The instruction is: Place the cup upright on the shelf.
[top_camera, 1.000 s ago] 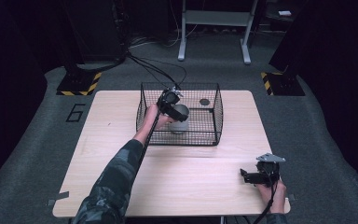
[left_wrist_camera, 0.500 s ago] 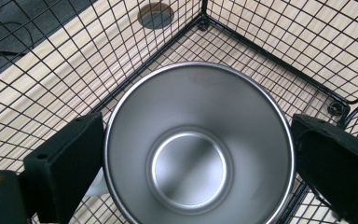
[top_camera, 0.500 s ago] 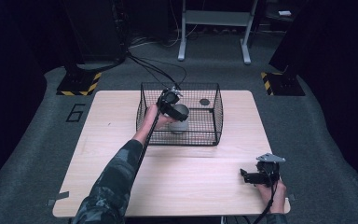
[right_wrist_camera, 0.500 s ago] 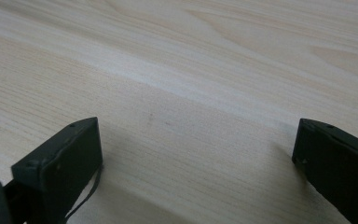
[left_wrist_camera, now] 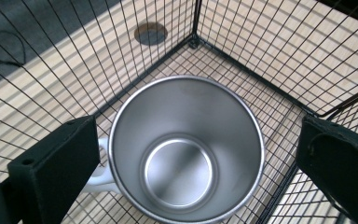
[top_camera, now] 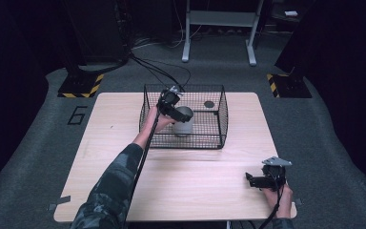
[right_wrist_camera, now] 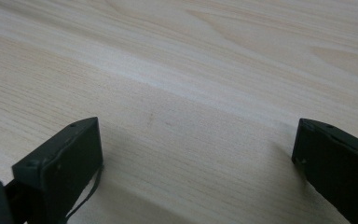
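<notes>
A black wire basket (top_camera: 221, 125) stands at the back middle of the wooden table (top_camera: 114, 143). Inside it a steel mug (top_camera: 183, 122) stands upright, and from above it looks hollow with nothing in it (left_wrist_camera: 182, 158). Its white handle (left_wrist_camera: 98, 177) points toward one jaw. My left gripper (top_camera: 174, 112) reaches down into the basket and is open (left_wrist_camera: 196, 140), with one jaw on each side of the mug's rim and a small gap to it. My right gripper (top_camera: 249, 180) rests low over bare table at the front right, open (right_wrist_camera: 196, 135) with nothing between its jaws.
A dark round disc (top_camera: 209, 104) lies on the table by the basket's far corner, seen through the mesh (left_wrist_camera: 150, 33). Basket walls (left_wrist_camera: 279, 51) close in around the left gripper. Black cables (top_camera: 162, 71) trail off the table's back edge to the floor.
</notes>
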`<state>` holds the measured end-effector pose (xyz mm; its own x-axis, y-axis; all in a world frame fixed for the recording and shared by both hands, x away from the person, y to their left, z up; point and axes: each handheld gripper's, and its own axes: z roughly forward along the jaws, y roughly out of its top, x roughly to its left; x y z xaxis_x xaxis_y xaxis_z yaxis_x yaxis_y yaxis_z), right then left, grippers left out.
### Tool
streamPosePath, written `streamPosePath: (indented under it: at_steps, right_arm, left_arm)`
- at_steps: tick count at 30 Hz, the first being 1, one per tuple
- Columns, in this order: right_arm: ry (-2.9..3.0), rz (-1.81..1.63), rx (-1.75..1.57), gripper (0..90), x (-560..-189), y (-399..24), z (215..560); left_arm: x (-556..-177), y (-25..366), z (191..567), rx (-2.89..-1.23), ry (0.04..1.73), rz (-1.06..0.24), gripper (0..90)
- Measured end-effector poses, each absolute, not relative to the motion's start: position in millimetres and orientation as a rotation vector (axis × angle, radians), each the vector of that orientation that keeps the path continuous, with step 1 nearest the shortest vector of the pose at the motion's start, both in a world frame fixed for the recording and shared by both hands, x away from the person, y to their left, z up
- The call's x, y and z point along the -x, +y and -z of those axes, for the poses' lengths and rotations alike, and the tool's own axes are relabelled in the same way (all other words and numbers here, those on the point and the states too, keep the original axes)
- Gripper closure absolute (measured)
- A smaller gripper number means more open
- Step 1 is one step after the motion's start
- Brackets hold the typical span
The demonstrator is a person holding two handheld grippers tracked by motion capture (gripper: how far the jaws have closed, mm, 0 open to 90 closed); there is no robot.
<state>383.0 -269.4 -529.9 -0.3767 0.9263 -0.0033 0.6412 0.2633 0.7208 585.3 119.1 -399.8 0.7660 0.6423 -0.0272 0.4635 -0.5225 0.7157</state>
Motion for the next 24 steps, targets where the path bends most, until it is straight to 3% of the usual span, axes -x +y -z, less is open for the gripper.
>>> streamPosePath:
  at_steps: [13, 24]
  right_arm:
    - [2.110, -0.897, -1.420, 1.2, -382.9, -269.3, 530.0]
    - [2.113, -0.894, -1.423, 1.2, -382.6, -269.3, 529.8]
  left_arm:
    - [-552.3, 139.6, 367.5, -2.188, 0.757, -0.346, 0.0]
    - [-500.1, 165.8, 349.6, -2.206, 0.663, -0.408, 0.0]
